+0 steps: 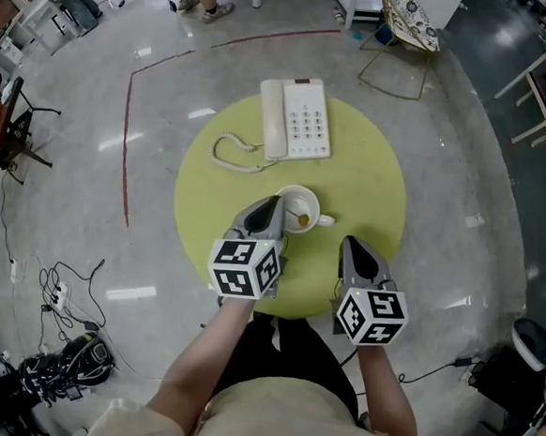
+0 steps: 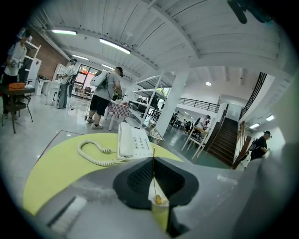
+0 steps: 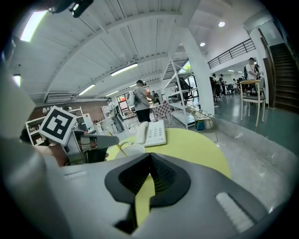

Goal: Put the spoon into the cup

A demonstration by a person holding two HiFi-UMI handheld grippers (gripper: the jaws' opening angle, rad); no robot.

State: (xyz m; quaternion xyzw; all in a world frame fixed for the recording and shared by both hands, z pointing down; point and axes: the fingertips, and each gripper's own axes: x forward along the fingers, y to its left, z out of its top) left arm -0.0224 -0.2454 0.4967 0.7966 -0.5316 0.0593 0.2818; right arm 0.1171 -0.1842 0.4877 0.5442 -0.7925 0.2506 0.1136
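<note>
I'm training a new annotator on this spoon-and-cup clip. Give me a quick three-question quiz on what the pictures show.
1. True or false: the bowl of the spoon is already inside the cup.
2. Which gripper is shut on the spoon's handle? A) left gripper B) right gripper C) neither
3. Fill in: beyond the cup on the round table lies a white ____.

Key:
1. True.
2. A; the right gripper is shut on nothing, nearer the person.
3. telephone, with its coiled cord beside it.
</note>
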